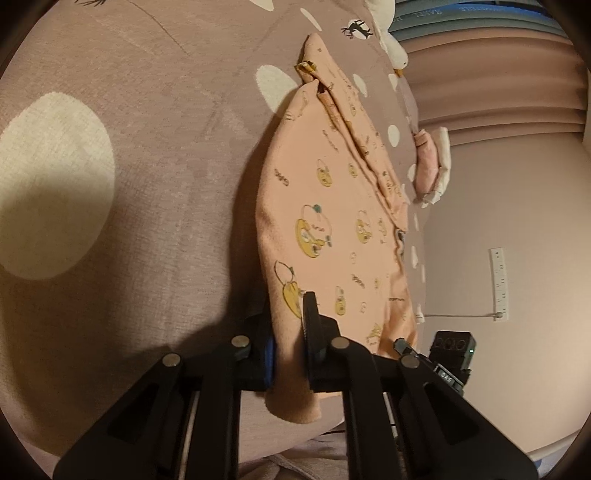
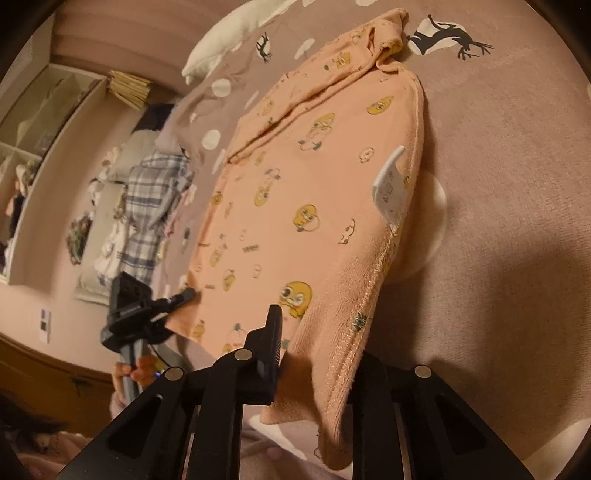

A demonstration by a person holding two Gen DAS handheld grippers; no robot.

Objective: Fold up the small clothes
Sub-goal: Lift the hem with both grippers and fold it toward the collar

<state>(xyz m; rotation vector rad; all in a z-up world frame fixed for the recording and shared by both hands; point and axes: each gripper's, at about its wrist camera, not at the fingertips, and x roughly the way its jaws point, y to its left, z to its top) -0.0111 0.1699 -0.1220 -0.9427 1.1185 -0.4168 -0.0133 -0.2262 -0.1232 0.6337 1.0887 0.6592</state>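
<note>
A small peach garment printed with yellow cartoon figures is held up by its near edge above a mauve bedspread. My left gripper is shut on one near corner of it. My right gripper is shut on the other near corner, where the stitched hem hangs over the fingers. A white care label shows on the garment. Its far part lies bunched on the bed. The left gripper also shows in the right wrist view.
The bedspread has white spots and black deer prints. A white pillow lies at its far end. A pink and white cloth sits at the bed edge. A plaid garment and other clothes hang beside shelves.
</note>
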